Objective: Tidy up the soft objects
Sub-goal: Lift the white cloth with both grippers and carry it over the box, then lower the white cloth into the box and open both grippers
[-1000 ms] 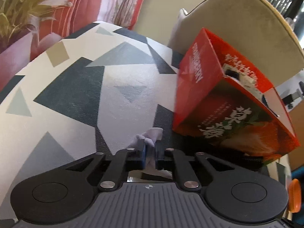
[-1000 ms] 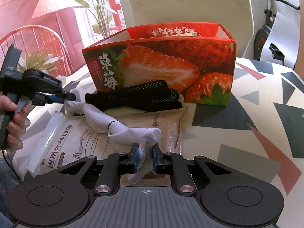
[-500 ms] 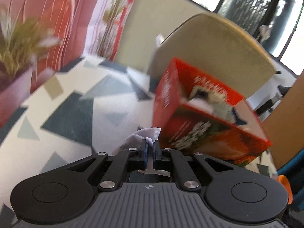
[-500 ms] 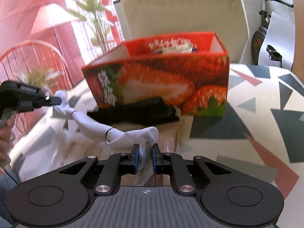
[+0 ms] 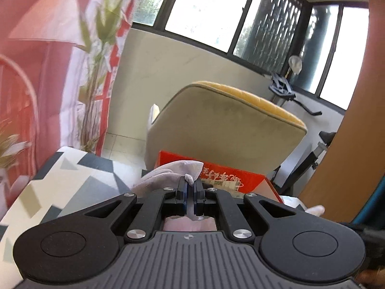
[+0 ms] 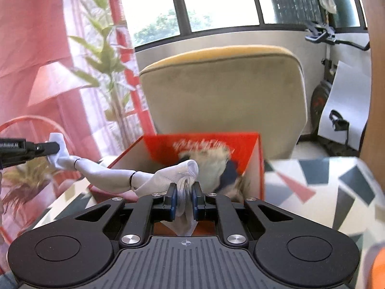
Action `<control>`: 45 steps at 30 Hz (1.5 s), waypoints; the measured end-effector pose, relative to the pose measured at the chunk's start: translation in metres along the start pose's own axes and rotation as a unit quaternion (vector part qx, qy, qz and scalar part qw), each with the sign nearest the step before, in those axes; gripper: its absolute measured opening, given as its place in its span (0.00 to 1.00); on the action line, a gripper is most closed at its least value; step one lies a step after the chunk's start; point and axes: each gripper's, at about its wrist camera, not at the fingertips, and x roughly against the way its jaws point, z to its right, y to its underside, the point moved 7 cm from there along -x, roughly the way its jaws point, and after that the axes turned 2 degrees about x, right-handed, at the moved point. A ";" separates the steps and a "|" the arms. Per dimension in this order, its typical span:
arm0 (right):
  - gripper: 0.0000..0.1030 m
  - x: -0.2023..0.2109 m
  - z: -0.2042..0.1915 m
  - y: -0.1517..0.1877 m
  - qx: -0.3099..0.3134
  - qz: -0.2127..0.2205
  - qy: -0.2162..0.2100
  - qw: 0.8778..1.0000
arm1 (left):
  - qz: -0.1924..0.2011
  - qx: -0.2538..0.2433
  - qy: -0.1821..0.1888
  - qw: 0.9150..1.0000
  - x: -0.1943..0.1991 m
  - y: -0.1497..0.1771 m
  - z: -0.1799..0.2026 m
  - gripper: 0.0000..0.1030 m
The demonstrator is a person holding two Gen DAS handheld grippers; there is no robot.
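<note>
Tabletop (image 6: 320, 180) margin right of box (image 6: 255, 159), seemingly

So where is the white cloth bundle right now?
In the right wrist view the white cloth bundle hangs in the air, stretched between the left gripper at far left and the right gripper at centre, in front of the open red strawberry box.

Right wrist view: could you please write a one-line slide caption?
Two claws, right and left, hold a white cloth bundle stretched above the open red box.

Black tool (image 5: 190, 187), blue pads, silver screws
</note>
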 end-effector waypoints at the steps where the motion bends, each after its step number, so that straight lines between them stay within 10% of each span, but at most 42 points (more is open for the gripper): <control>1: 0.11 -0.006 0.004 -0.006 0.003 -0.004 0.003 1.000 | -0.007 0.000 -0.002 1.000 -0.011 -0.001 0.003 0.06; 22: 0.09 -0.111 0.026 0.002 0.095 -0.162 0.035 0.982 | -0.156 -0.055 0.000 0.986 -0.101 0.059 0.010 0.06; 40: 0.17 -0.118 0.028 0.012 0.090 -0.177 0.046 0.979 | -0.176 -0.080 -0.002 0.981 -0.109 0.065 0.011 0.08; 43: 0.23 -0.107 0.029 0.006 0.085 -0.152 0.053 0.983 | -0.168 -0.092 -0.001 0.982 -0.103 0.060 0.013 0.23; 45: 0.28 -0.099 0.028 0.002 0.087 -0.139 0.057 0.985 | -0.156 -0.093 0.005 0.983 -0.096 0.056 0.015 0.57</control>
